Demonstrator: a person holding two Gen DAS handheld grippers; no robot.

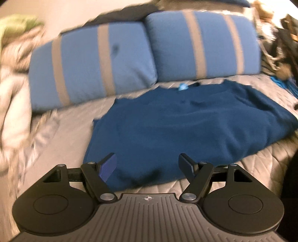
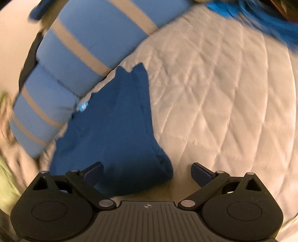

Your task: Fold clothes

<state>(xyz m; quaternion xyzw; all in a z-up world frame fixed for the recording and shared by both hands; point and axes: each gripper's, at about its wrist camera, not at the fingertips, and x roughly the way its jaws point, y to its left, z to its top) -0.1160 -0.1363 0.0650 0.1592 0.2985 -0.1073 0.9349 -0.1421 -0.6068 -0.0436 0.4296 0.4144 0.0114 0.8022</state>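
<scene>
A dark blue garment (image 1: pixel 186 126) lies spread on the quilted bed, a small light blue tag (image 1: pixel 182 86) at its far edge near the pillows. My left gripper (image 1: pixel 148 167) hovers open over its near hem, nothing between the fingers. In the right wrist view the same garment (image 2: pixel 115 134) runs from the pillows toward me, its tag (image 2: pixel 83 106) at the left. My right gripper (image 2: pixel 147 174) stands open above the garment's near right corner, with the left finger over cloth and the right finger over bare quilt.
Two blue pillows with tan stripes (image 1: pixel 104 63) (image 1: pixel 203 42) line the head of the bed. Pale quilted bedspread (image 2: pixel 223 96) stretches right of the garment. Bright blue cloth (image 2: pixel 260 16) lies at the far right, crumpled pale bedding (image 1: pixel 13 104) at the left.
</scene>
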